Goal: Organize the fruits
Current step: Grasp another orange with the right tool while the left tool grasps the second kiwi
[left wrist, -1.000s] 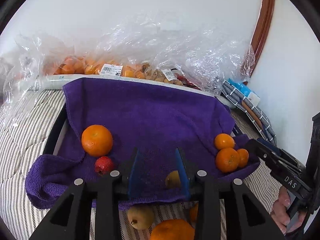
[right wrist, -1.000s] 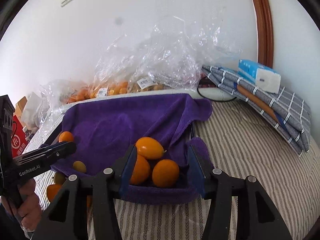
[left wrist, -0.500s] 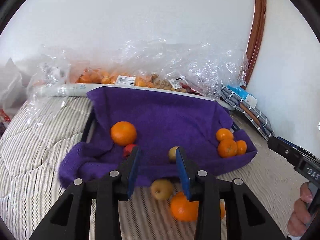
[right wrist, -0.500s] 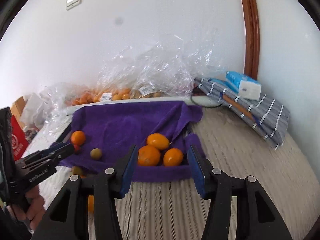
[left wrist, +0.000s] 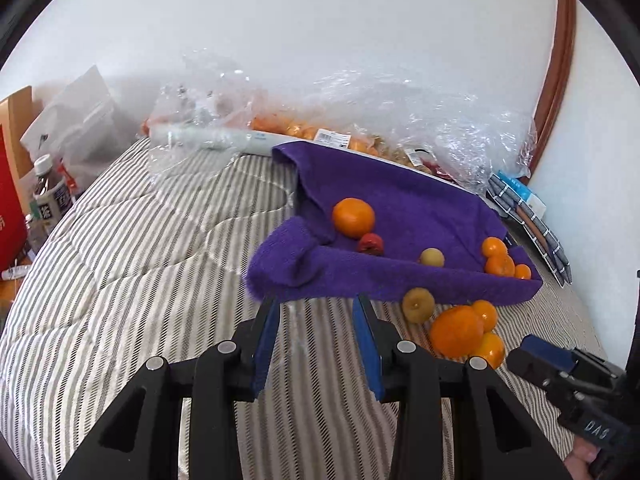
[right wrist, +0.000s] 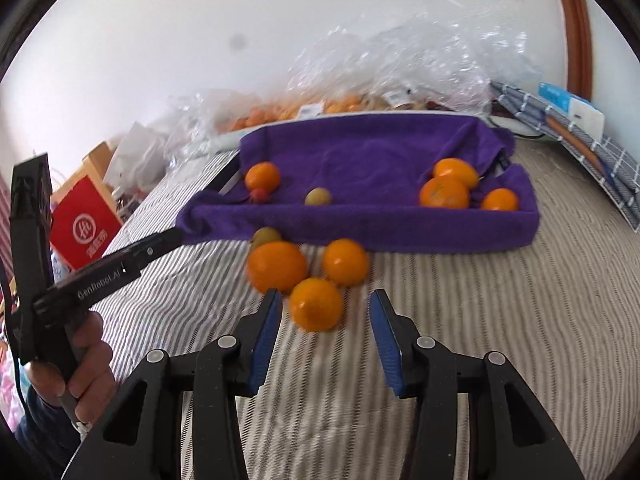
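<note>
A purple towel (right wrist: 384,224) lines a tray on the striped bed. On it lie an orange (right wrist: 262,176), a small red fruit (right wrist: 260,195), a yellow-green fruit (right wrist: 318,197) and three oranges (right wrist: 444,194) at its right end. Loose fruit lies in front of it: a big orange (right wrist: 276,266), two smaller oranges (right wrist: 345,261) and a brownish fruit (left wrist: 418,305). My right gripper (right wrist: 324,306) is closing around the nearest orange (right wrist: 316,308), with a gap still beside it. My left gripper (left wrist: 316,304) stands open and empty at the towel's front left corner.
Clear plastic bags of fruit (left wrist: 320,132) lie along the back wall. A folded checked cloth (right wrist: 580,140) with a blue tissue pack (right wrist: 568,108) sits at the right. A red box (right wrist: 80,224) and a bottle (left wrist: 48,196) stand beside the bed on the left.
Both grippers have drawn back from the towel toward the near side of the bed. The right jaws have narrowed, and the loose oranges now lie right in front of them.
</note>
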The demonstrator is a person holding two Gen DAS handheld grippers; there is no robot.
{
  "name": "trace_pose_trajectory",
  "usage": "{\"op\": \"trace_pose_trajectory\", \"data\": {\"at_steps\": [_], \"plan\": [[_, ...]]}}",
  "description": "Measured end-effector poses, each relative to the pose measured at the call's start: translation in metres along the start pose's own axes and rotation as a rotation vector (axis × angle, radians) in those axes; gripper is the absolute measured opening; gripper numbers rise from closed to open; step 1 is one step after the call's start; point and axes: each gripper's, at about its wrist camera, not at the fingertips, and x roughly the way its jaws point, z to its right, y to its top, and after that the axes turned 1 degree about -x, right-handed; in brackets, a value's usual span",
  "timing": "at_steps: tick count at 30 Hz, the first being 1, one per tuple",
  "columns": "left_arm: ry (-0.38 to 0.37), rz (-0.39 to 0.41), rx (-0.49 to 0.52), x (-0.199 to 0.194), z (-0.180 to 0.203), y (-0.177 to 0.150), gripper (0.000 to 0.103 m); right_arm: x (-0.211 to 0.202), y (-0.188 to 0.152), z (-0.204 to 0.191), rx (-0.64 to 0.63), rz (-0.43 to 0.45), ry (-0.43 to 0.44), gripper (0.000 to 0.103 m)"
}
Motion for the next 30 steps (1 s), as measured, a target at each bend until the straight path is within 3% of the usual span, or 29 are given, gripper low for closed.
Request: {"op": "trace_pose_trajectory", "data": {"at_steps": [9, 13, 17, 24, 30], "plan": [[-0.002, -0.006, -0.013, 0.0, -0.004, 0.0, 0.036, 0.028, 0.0, -0.013, 0.003, -0.061, -0.036, 0.046], [-0.021, -0.017, -0.059, 0.0, -0.012, 0.001, 0.036, 0.036, 0.003, -0.012, 0.009, -0.079, -0.052, 0.034], [-0.02, -0.028, -0.069, 0.002, -0.013, 0.001, 0.036, 0.033, 0.002, -0.011, 0.002, -0.069, -0.058, 0.034], [-0.057, -0.059, -0.007, 0.006, -0.001, -0.004, 0.036, 0.009, -0.001, 0.003, -0.024, -0.034, -0.092, 0.034], [-0.05, -0.087, 0.089, 0.009, 0.017, -0.009, 0.036, 0.002, -0.008, 0.031, 0.008, -0.063, -0.109, 0.034]]}}
